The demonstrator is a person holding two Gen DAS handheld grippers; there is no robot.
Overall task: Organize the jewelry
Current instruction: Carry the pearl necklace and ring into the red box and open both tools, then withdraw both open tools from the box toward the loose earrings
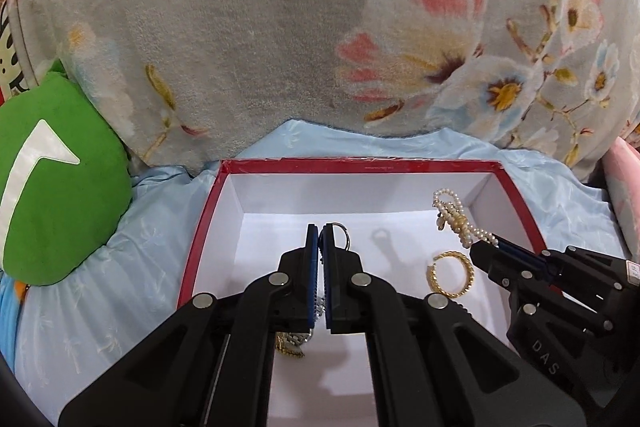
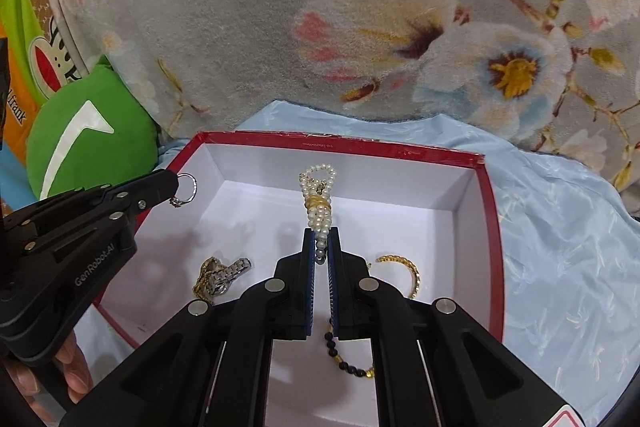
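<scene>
Behind everything you have a grey floral blanket (image 1: 280, 27), and under the work a pale blue sheet (image 1: 132, 235) covering what looks like a bed. A green cushion (image 1: 52, 183) lies at the far left on that sheet. In the middle sits the box (image 1: 360, 166), red-rimmed and white inside, open at the top.

Your left gripper (image 1: 320, 233) hangs over the left half of the box with its jaws pressed together on a silver ring (image 1: 343, 235), which sticks out at the tips clear of the floor of the box. Your right gripper (image 2: 321, 243) is over the middle of the box, jaws pinching the lower end of a pearl strand (image 2: 319, 195) tied with a gold band; the strand stands above the box floor.

On the floor of the box lie a gold hoop (image 1: 452, 273) at the right, a gold-and-silver chain (image 2: 220, 277) at the left, and a dark bead string (image 2: 348, 359) near the front edge.
</scene>
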